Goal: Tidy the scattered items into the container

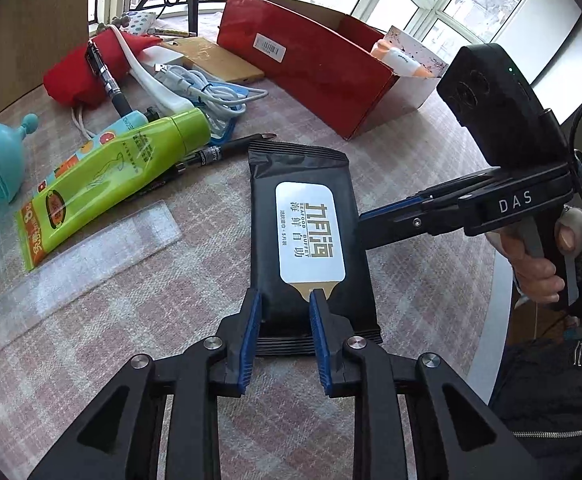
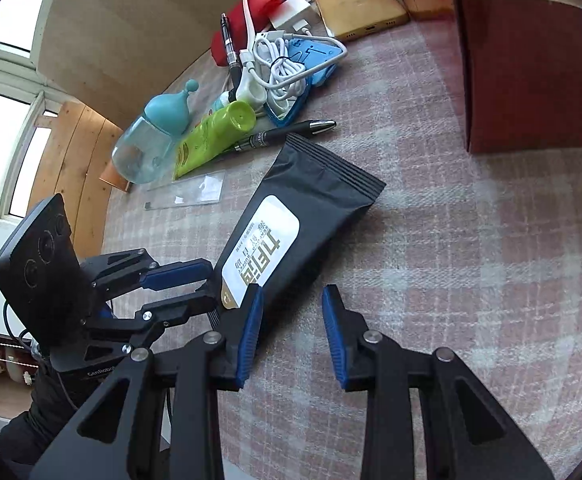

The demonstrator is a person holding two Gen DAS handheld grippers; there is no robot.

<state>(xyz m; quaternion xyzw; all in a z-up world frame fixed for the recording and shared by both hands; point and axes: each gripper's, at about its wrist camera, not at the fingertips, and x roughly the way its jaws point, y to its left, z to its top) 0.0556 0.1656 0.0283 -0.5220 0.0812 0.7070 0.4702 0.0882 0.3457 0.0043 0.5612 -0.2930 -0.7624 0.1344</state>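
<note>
Grippers, left and right, flank black wipes pack.

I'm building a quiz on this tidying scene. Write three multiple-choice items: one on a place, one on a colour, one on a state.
1. Where does the black wipes packet lie?
A. in the red box
B. flat on the checked tablecloth
C. on top of the green tube

2. What colour is the baby bottle's cap?
A. teal
B. orange
C. black

3. How does the right hand-held gripper stand?
A. shut on a pen
B. open, holding nothing
C. shut on the packet

Key: 1 B, it rests on the tablecloth, outside the red box. 2 A, the cap is teal. 3 B, cloth shows between its fingers.
</note>
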